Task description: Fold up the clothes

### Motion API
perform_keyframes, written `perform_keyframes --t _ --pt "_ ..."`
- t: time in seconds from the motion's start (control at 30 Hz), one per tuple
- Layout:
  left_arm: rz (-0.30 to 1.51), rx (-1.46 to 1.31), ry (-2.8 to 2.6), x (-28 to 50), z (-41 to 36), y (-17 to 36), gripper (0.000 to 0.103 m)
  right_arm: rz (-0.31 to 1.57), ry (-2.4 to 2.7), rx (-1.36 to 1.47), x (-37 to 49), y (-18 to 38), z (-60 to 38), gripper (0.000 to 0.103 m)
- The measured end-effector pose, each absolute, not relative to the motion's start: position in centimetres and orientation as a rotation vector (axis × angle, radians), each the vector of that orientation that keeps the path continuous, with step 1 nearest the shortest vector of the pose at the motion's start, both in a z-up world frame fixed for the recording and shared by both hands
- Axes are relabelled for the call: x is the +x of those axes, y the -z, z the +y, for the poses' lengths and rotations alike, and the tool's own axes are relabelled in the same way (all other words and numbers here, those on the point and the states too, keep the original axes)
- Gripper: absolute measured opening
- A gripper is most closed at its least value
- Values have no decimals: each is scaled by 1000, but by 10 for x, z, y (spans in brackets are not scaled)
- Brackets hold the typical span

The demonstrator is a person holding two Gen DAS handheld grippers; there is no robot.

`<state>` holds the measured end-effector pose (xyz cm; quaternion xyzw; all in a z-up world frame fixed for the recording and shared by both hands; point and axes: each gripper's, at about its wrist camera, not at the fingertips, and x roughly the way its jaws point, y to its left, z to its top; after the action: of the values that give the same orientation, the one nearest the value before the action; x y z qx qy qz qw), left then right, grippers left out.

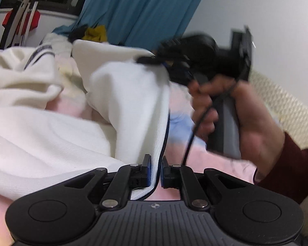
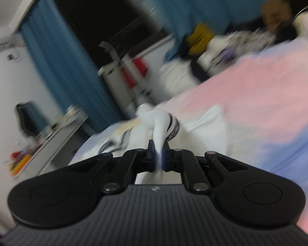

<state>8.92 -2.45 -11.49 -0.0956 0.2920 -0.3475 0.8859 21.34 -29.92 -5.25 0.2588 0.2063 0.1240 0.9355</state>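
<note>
Left gripper [image 1: 156, 171] fingers clamp the ribbed, navy-trimmed edge of the white garment [image 1: 133, 94]; right gripper [image 2: 158, 157] fingers pinch a bunched white fold. Soft knit cloth drapes between them over the pink-and-blue bed [image 2: 256, 94].

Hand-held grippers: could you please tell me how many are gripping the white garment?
2: the left hand-held gripper clamps its dark-trimmed edge; the right hand-held gripper pinches a bunched part of the white garment.

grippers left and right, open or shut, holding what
Left hand-held gripper: shut on the white garment, at its dark-trimmed edge.
Right hand-held gripper: shut on a bunched part of the white garment.
</note>
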Motion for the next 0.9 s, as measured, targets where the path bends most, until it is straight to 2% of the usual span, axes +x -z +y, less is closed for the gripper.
perform_keyframes --t 0.13,0.4,0.6,0.63,0.7,0.77,0.83,0.9 --pt "626 -183 731 83 -22 113 10 437 -81 600 165 53 -336 8" --pt "736 -51 702 73 -45 134 10 750 89 1083 126 132 -403 11" --pt "761 -53 687 83 -41 142 10 724 104 1035 111 122 -403 13" --pt "763 -57 686 81 -41 141 10 702 94 985 116 114 -402 18" --pt "771 -69 681 73 -40 137 10 665 61 888 126 101 -400 34" --pt "778 -73 678 71 -41 137 10 639 15 794 138 91 -399 55" --pt "785 -75 676 73 -41 138 10 650 -59 702 160 86 -394 62" --pt "791 -79 675 76 -42 140 10 676 -130 642 184 85 -389 62"
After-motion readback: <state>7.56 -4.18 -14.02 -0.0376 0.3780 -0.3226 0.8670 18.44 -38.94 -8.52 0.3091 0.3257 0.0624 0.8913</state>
